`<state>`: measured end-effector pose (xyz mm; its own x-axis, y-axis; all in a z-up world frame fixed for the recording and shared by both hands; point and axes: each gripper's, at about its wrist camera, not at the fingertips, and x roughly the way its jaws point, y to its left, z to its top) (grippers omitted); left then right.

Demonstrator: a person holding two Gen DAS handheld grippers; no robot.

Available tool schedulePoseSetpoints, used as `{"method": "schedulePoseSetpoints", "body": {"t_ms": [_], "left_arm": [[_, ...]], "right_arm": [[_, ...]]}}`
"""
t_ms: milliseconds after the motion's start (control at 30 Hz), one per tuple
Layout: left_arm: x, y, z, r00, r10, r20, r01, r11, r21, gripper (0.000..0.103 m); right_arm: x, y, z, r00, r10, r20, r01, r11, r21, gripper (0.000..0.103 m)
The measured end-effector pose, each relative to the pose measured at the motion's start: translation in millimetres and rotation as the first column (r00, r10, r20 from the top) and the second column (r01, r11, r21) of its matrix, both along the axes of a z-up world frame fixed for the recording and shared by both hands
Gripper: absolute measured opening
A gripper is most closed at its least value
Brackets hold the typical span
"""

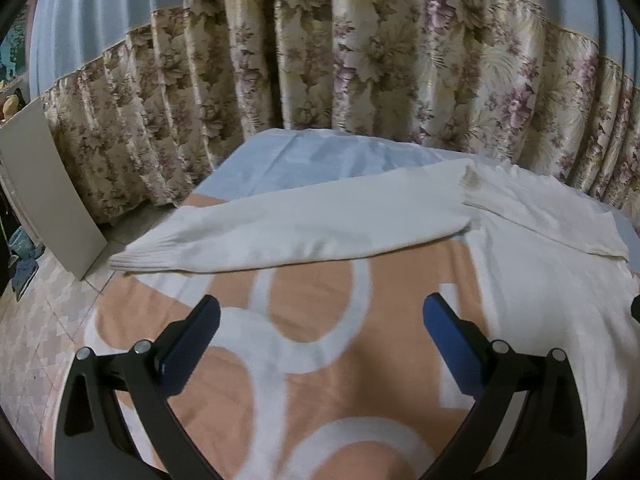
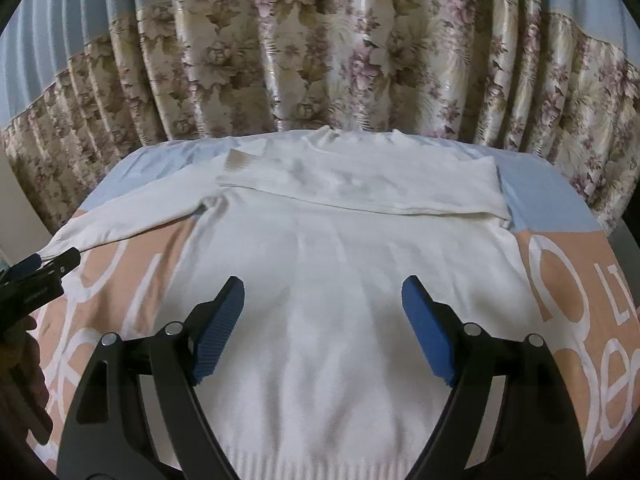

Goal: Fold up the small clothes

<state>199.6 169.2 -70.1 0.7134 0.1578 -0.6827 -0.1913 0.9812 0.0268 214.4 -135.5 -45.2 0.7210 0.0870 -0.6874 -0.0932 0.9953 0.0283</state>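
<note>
A white knit sweater [image 2: 320, 288] lies flat on an orange-and-white blanket [image 2: 560, 280], hem toward me. One sleeve [image 2: 360, 188] is folded across the chest. The other sleeve [image 1: 280, 236] stretches out to the left, its ribbed cuff [image 1: 132, 260] near the bed's edge. My left gripper [image 1: 322, 320] hovers open over the blanket just short of that sleeve, with nothing between its blue pads [image 1: 192, 340]. In the right wrist view it appears at the far left as the left gripper [image 2: 54, 258], by the cuff. My right gripper [image 2: 324, 300] stands open above the sweater's body, empty.
A floral curtain [image 1: 320, 60] hangs close behind the bed. A pale blue sheet [image 1: 312, 152] shows past the blanket. A grey board [image 1: 48, 184] leans on the tiled floor [image 1: 40, 320] at the left. A person's hand [image 2: 24, 360] holds the left gripper.
</note>
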Motion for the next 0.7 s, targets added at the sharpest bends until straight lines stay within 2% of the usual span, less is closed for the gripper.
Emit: {"method": "schedulePoseSetpoints", "body": {"t_ms": [300,467,700], "left_arm": [[-2.0,82.6,-10.1,0.995,0.099,0.001,-0.099,0.993,0.065,0.101],[2.4,133.9,-12.4,0.985,0.172,0.003,-0.172,0.984,0.041,0.101],[21.5,175.9,-24.8,0.977,0.211,-0.037,-0.211,0.978,0.009,0.101]], "right_arm": [[2.1,33.2,-1.3,0.999,0.052,-0.007,-0.052,0.999,-0.013,0.082],[8.6,51.2,-10.0,0.996,0.081,-0.029,-0.082,0.996,-0.027,0.082],[17.8,65.7,-20.6,0.994,0.101,-0.050,-0.103,0.994,-0.035,0.082]]}}
